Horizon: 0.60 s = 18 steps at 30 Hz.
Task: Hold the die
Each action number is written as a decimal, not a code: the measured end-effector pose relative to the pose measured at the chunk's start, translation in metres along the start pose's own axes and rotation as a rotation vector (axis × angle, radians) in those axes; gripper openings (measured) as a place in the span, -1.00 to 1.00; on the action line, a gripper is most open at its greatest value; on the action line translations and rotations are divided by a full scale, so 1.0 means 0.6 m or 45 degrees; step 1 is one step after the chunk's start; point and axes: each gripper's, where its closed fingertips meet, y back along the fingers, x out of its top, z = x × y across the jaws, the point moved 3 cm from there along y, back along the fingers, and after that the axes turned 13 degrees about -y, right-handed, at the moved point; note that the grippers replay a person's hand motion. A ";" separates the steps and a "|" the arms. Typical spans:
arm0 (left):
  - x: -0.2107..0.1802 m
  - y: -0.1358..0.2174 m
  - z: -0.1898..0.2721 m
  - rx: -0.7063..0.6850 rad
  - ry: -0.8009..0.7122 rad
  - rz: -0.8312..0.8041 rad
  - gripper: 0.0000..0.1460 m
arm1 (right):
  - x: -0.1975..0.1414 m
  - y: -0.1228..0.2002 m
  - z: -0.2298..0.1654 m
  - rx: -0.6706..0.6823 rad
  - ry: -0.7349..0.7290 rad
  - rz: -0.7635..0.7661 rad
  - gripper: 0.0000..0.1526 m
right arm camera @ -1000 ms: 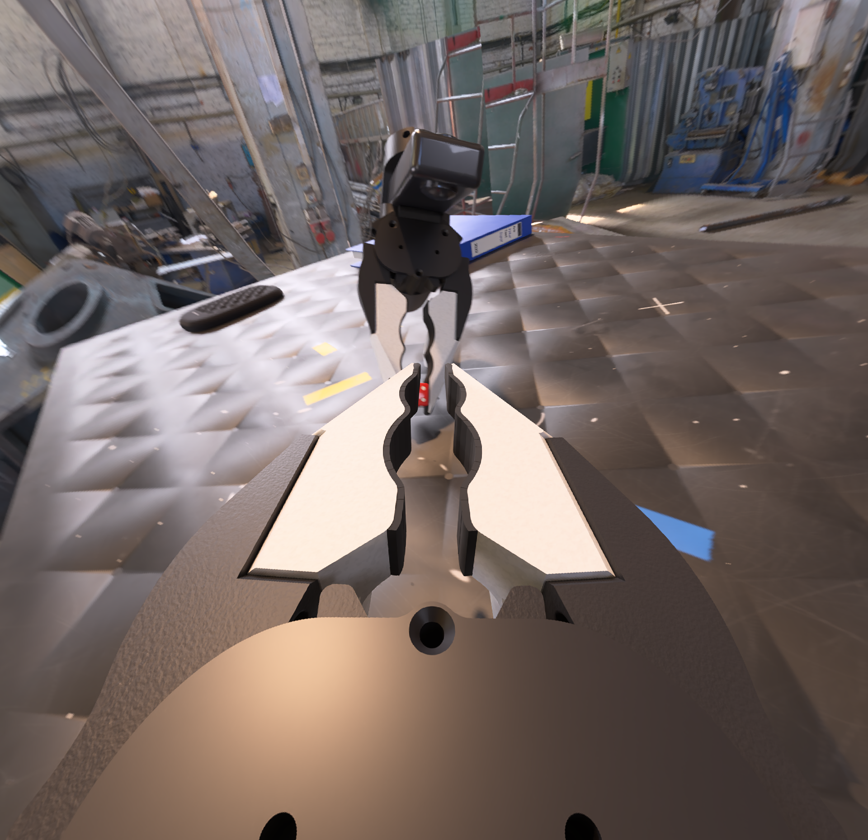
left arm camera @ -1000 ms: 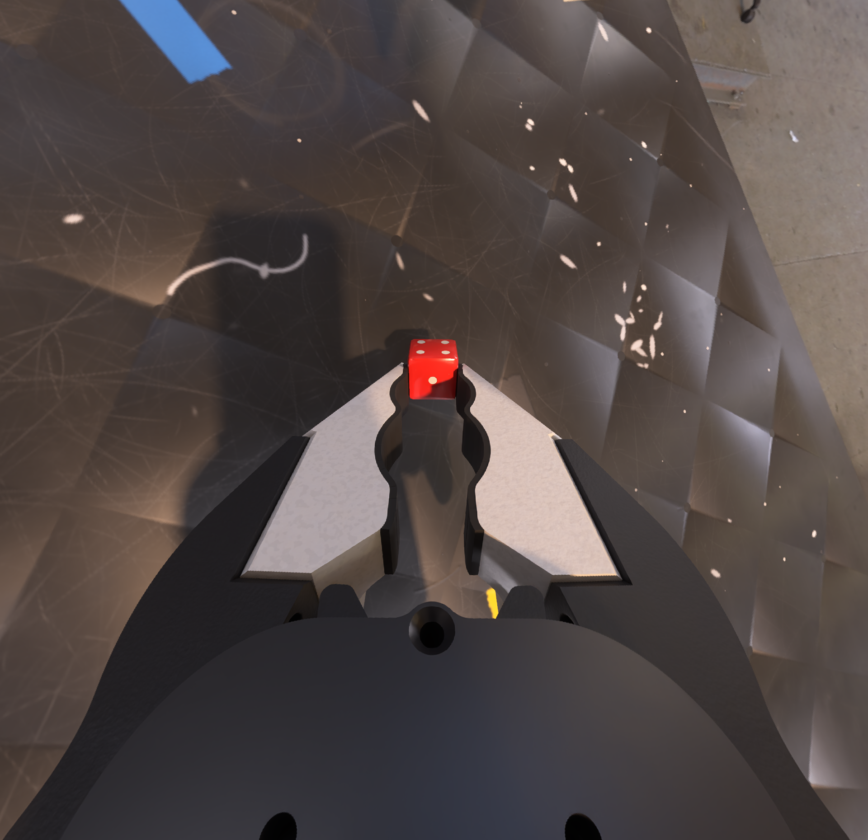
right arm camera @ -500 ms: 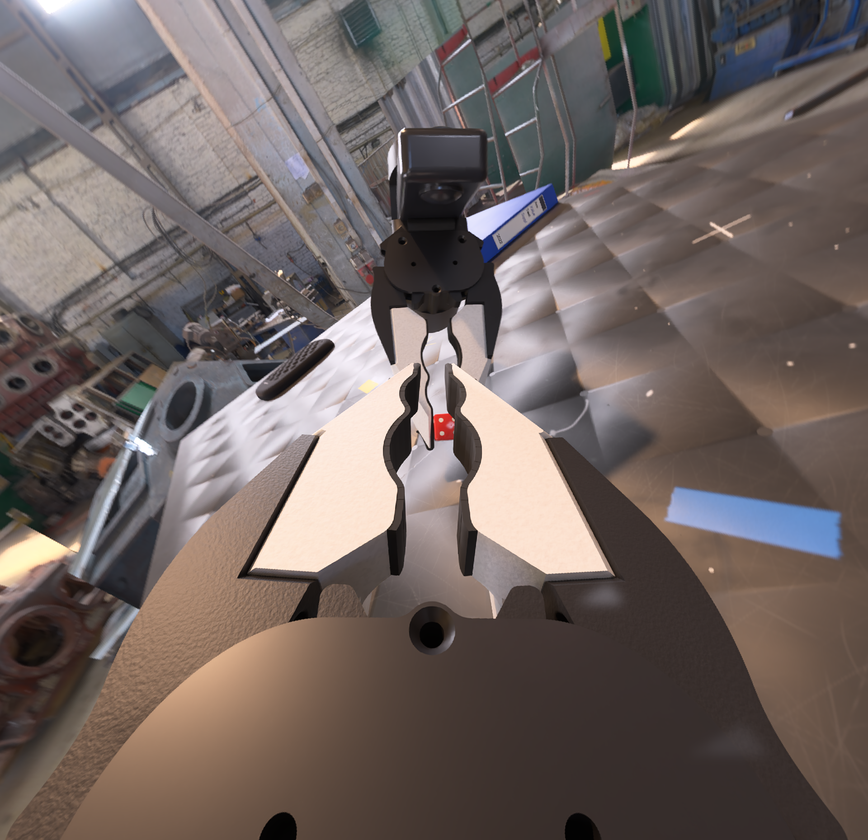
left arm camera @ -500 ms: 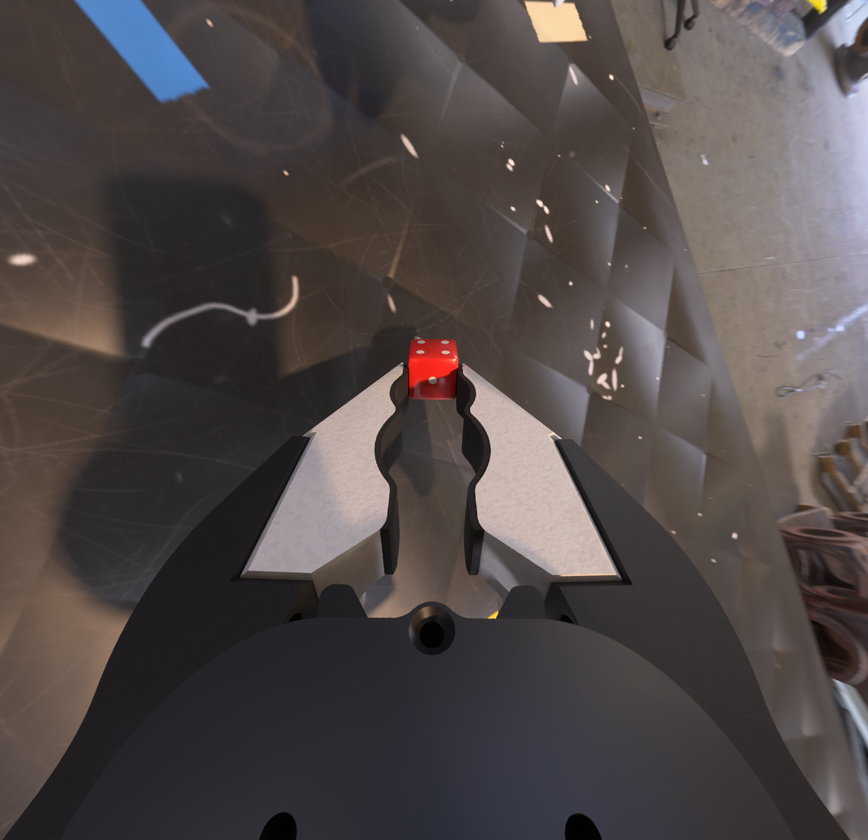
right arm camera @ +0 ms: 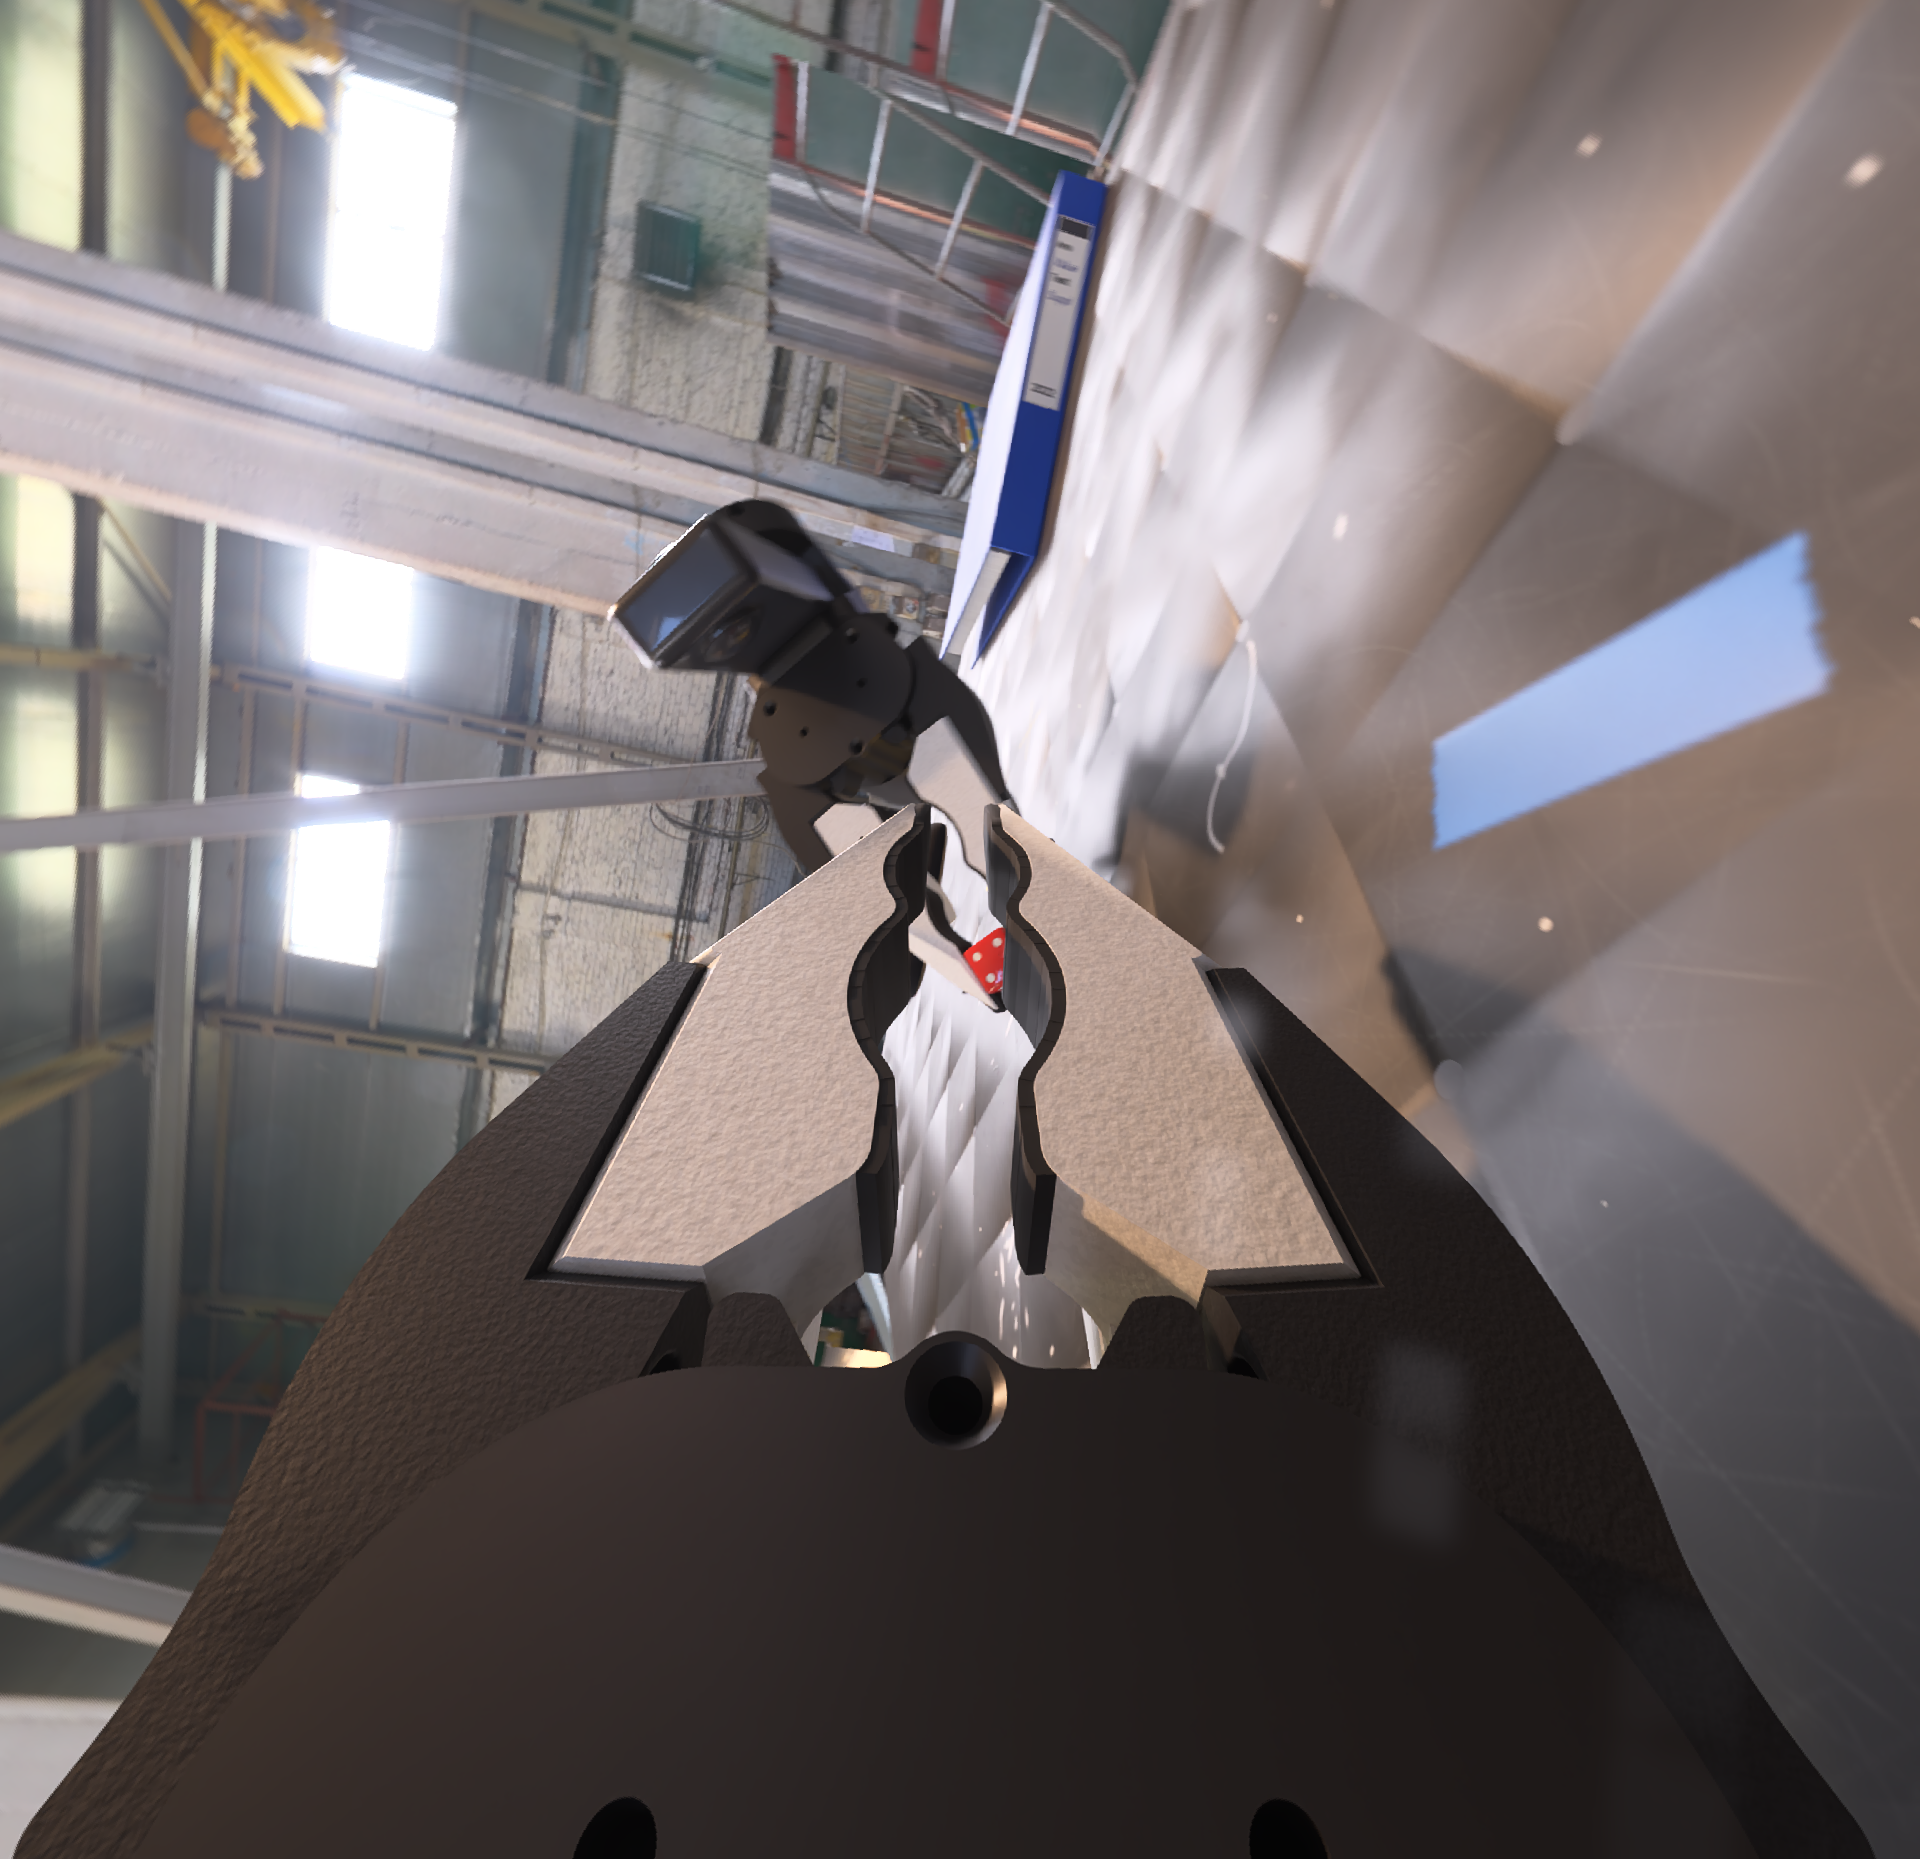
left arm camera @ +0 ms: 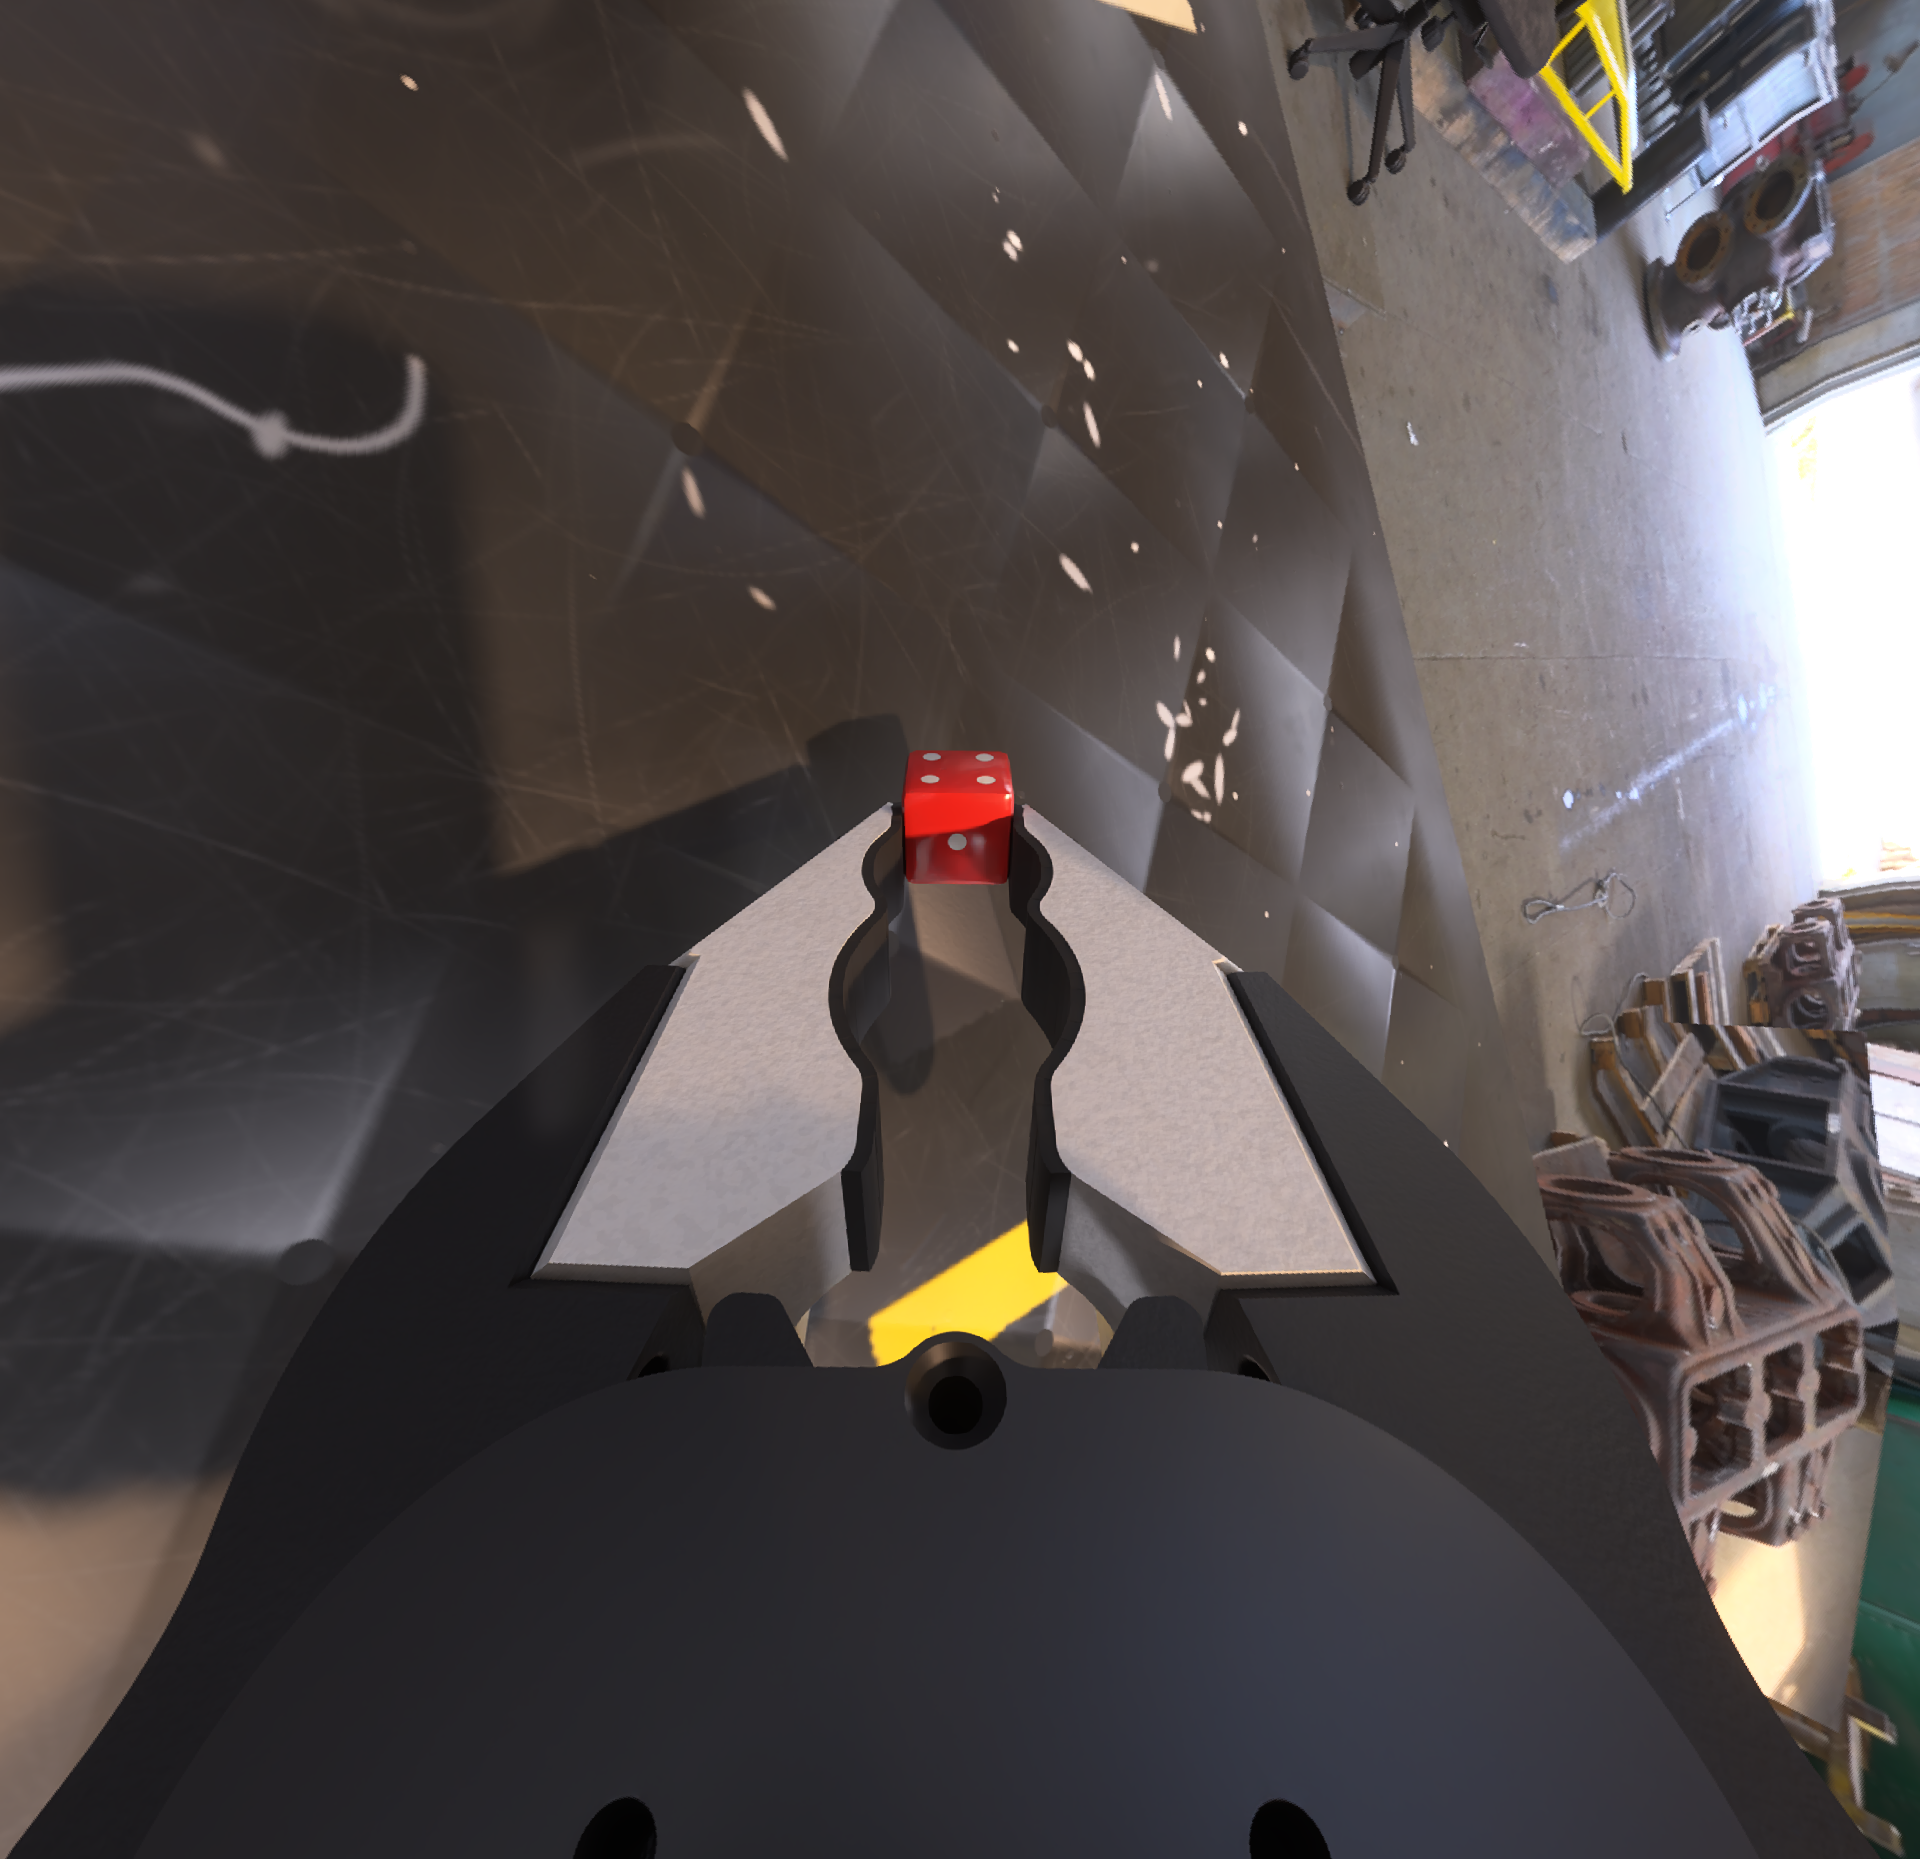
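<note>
A small red die with white pips is clamped between the tips of my left gripper, clear of the scratched metal table. In the right wrist view the left gripper hangs tilted in the air ahead, with the die at its tips. My right gripper points at it from a short distance. Its jaws are nearly closed, with a narrow gap and nothing in it. The right view is strongly rolled, so the table fills its right side.
A blue binder lies at the table's far end. A blue tape strip, a white string and a yellow tape patch lie on the table. The table edge drops to a concrete floor with rusty castings.
My left gripper has kept the die and tilted as it rose, bringing the floor and table edge into view. My right gripper has rolled hard, so the table has swung to its right.
</note>
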 end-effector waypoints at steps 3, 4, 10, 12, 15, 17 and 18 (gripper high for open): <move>-0.005 -0.001 0.013 0.006 -0.004 0.014 -0.74 | 0.007 -0.006 0.016 -0.078 -0.101 0.016 -0.87; -0.006 -0.002 0.016 0.008 -0.004 0.023 -0.74 | 0.008 -0.008 0.020 -0.109 -0.113 0.013 -0.87; -0.004 -0.004 0.022 0.006 -0.006 0.062 -0.74 | 0.006 -0.017 0.038 -0.228 -0.186 -0.014 -0.86; -0.003 -0.004 0.022 -0.003 -0.014 0.081 -0.74 | 0.003 -0.020 0.040 -0.229 -0.241 -0.035 -0.86; -0.002 -0.005 0.021 0.004 -0.040 0.097 -0.74 | -0.001 -0.023 0.046 -0.217 -0.344 -0.085 -0.86; -0.001 -0.007 0.021 0.001 -0.047 0.104 -0.74 | 0.002 -0.023 0.048 -0.202 -0.401 -0.105 -0.86; -0.001 -0.008 0.021 0.002 -0.048 0.105 -0.74 | 0.005 -0.023 0.048 -0.195 -0.422 -0.095 -0.86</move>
